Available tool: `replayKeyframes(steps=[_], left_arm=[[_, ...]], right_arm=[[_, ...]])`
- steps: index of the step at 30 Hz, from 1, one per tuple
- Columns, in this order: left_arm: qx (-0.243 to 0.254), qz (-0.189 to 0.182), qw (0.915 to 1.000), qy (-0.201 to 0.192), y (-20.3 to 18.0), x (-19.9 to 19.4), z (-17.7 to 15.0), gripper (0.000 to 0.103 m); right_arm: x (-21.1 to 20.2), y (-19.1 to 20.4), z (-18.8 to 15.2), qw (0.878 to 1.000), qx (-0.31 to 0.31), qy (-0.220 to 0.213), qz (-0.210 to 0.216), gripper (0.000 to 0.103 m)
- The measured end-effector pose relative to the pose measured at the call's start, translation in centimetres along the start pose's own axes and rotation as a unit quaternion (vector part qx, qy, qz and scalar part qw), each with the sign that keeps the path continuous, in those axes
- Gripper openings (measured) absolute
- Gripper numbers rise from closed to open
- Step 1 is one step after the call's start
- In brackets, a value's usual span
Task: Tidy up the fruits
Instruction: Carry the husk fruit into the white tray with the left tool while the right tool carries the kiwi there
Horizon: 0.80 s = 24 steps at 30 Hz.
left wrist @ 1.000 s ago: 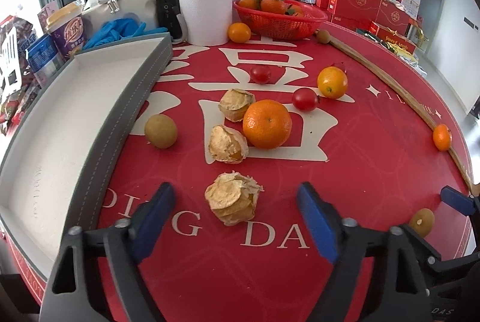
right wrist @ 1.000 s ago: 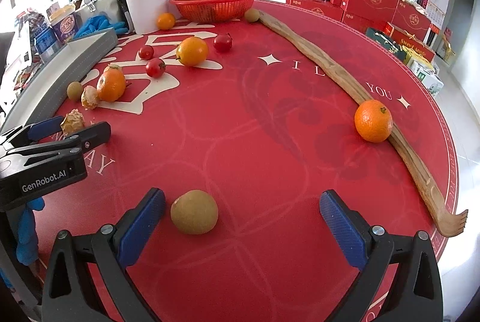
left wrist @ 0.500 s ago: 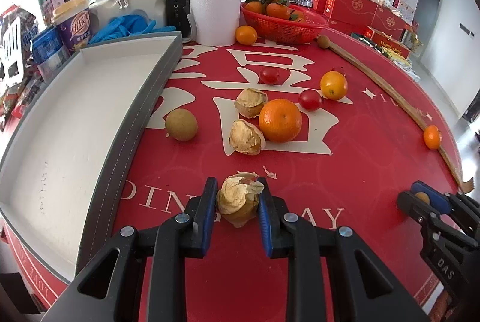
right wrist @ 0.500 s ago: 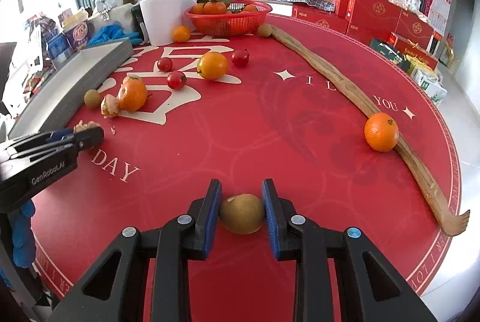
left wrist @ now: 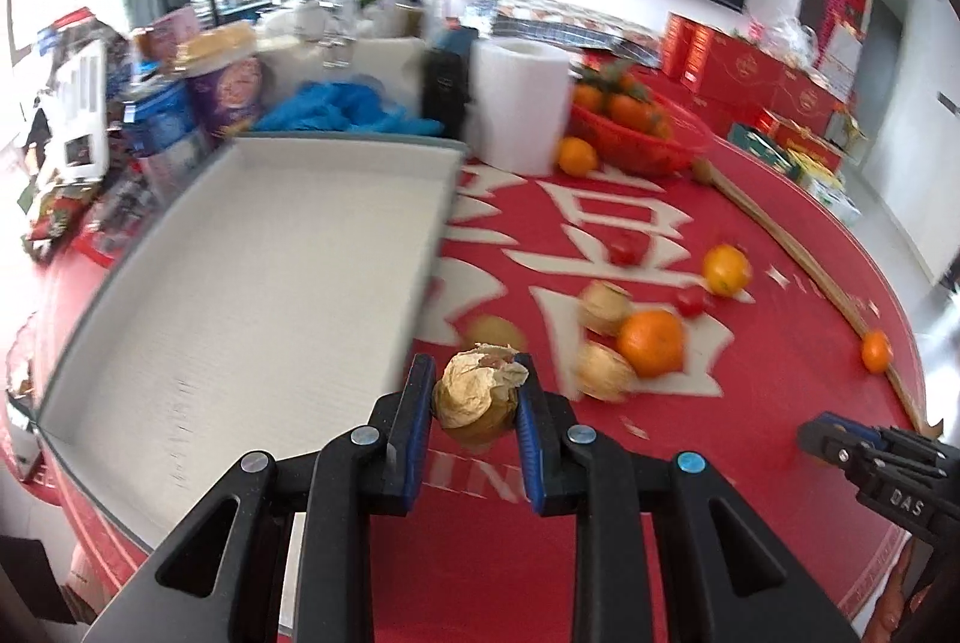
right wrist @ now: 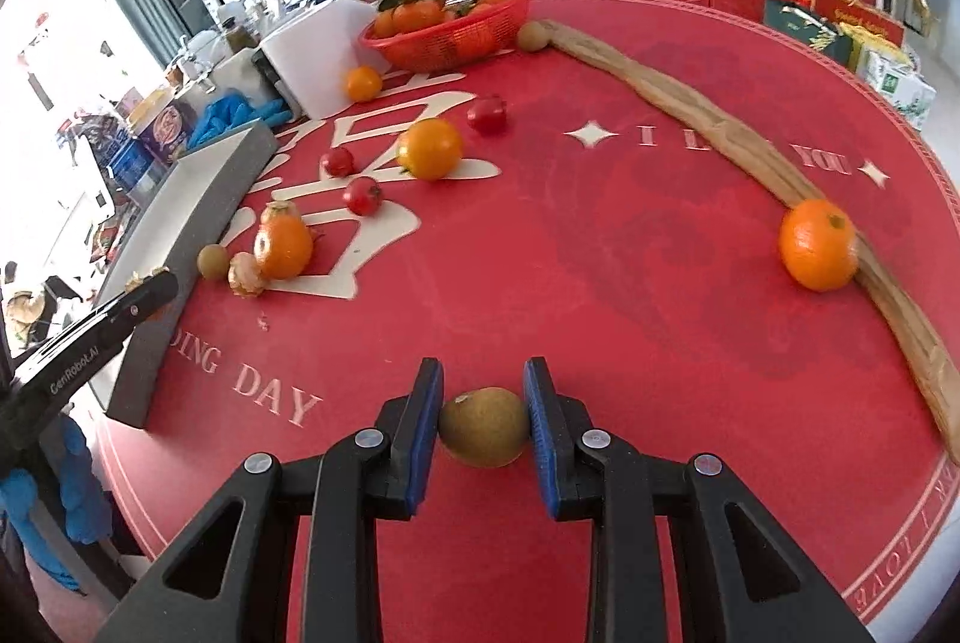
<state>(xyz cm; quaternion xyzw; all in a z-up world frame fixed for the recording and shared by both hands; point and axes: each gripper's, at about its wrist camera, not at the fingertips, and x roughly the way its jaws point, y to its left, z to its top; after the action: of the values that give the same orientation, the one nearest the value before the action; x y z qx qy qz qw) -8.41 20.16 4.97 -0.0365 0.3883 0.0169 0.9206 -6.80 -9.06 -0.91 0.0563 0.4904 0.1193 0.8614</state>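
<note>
The husked fruit [left wrist: 477,399] is pinched between the blue pads of the left gripper [left wrist: 475,412], whose jaws have just closed onto it. It hangs just beside the long right wall of the gray tray [left wrist: 430,247]. The small brown fruit [right wrist: 483,426] sits clamped the same way in the right gripper [right wrist: 483,421], whose jaws have likewise just closed, over the near part of the round red table [right wrist: 630,283], close to its front edge.

As for progress, the tray's white floor shows nothing in it, so I judge the sorting has barely begun: two fruits are in hand and none is put away. Left on the table's middle are a large orange [left wrist: 651,351], two more husked fruits [left wrist: 603,372], another small brown fruit [left wrist: 495,333], little red tomatoes [right wrist: 362,195] and a yellow-orange fruit [right wrist: 429,148]. A lone orange [right wrist: 818,252] rests against the curved wooden strip [right wrist: 708,127] towards the right edge, and one more lies by the red basket [right wrist: 456,28] at the far edge.

The tray's raised wall is the edge to clear. The path over it looks open for the left gripper; the right one has a wide bare stretch of table to cross, with the left gripper standing between it and the tray.
</note>
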Motion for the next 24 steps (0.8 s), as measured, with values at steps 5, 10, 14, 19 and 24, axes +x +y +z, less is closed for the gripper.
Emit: replayKeyframes(steps=[5, 10, 14, 19, 24], left_arm=[[-0.035, 0.044, 0.9984, -0.007, 4.2, 0.1, 1.2, 0.028], [-0.063, 0.078, 0.995, -0.002, 7.9, 0.3, 1.4, 0.028], [-0.089, 0.093, 0.9915, 0.02, 10.1, 1.8, 0.9, 0.028], [-0.11, 0.108, 0.9872, 0.042, 11.7, 3.0, -0.2, 0.028], [-0.111, 0.118, 0.986, 0.039, 12.1, 2.9, -0.6, 0.028]], right_arm=[[1.1, 2.5, 1.2, 1.0, -0.025, 0.008, 0.016, 0.029], [1.8, 5.6, 3.2, 0.998, -0.05, 0.011, 0.041, 0.029], [2.9, 9.0, 5.3, 0.994, -0.067, 0.019, 0.08, 0.029], [4.4, 14.5, 6.9, 0.987, -0.107, 0.028, 0.12, 0.029], [5.9, 20.3, 7.8, 0.977, -0.141, 0.035, 0.156, 0.029]])
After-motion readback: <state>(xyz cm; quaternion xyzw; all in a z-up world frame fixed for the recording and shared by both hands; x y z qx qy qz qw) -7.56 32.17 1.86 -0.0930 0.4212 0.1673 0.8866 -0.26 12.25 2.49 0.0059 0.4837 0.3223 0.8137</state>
